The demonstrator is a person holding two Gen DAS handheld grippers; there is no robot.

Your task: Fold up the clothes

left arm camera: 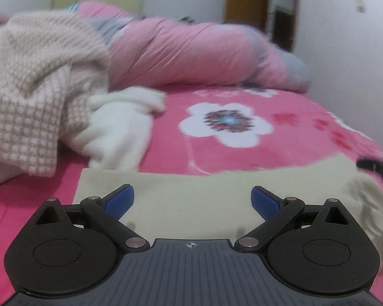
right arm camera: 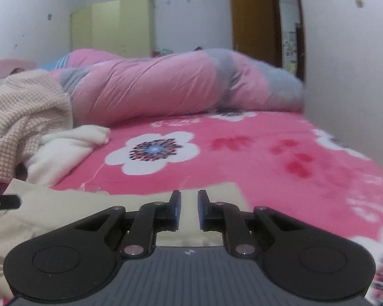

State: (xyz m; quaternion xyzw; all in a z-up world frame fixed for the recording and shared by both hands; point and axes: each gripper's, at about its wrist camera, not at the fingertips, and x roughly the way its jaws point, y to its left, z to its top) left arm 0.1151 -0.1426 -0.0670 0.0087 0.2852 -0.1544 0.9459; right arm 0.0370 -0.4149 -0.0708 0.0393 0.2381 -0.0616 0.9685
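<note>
On the pink flowered bed (right arm camera: 255,158), a cream garment (left arm camera: 191,199) lies flat crosswise just ahead of both tools: the left tool (left arm camera: 192,200) spread wide and empty, the right tool (right arm camera: 189,210) nearly closed, holding nothing visibly.

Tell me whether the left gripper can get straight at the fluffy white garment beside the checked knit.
Probably yes. The left gripper stands open over the flat cream cloth, and the fluffy white garment lies just ahead to its left with nothing between; only the checked knit overlaps its far side.

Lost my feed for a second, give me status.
Left gripper open, empty. Right gripper nearly closed, grip unclear. Cream cloth flat on bed. Clothes pile at its left edge.
</note>
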